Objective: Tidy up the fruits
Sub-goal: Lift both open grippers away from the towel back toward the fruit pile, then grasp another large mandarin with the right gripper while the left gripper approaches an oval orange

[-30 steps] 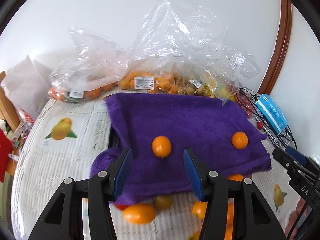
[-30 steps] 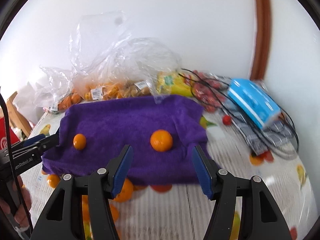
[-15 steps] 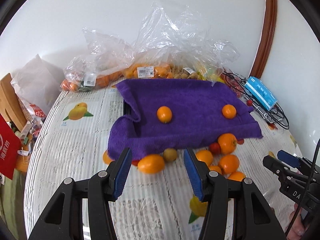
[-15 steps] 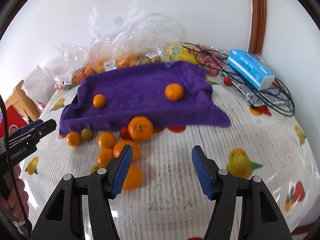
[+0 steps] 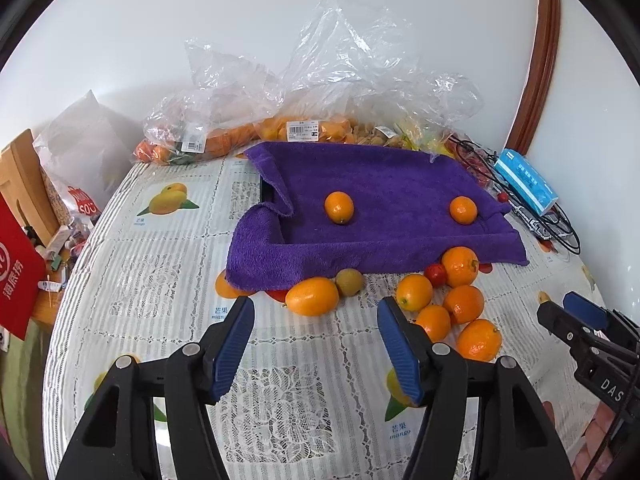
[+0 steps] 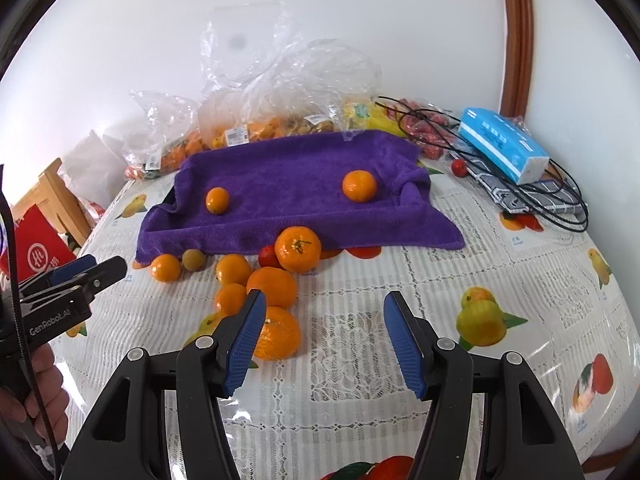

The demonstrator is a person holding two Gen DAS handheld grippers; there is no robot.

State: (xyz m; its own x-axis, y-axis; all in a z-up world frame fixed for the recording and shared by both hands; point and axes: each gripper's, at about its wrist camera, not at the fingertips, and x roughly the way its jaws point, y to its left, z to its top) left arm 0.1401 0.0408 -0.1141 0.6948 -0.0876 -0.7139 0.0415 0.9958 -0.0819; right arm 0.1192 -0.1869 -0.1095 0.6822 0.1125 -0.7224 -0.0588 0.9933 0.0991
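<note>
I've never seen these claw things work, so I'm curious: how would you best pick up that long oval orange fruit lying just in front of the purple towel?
Grip the oval orange fruit across its narrow middle, coming from above and in front with the open left gripper. It lies lengthwise across the view, and a small brownish fruit touches its right end.

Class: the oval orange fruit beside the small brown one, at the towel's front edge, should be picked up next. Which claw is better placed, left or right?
Probably left. The left claw stands open with the oval orange fruit just beyond its gap. The right claw sits off to the right, behind the cluster of oranges.
</note>
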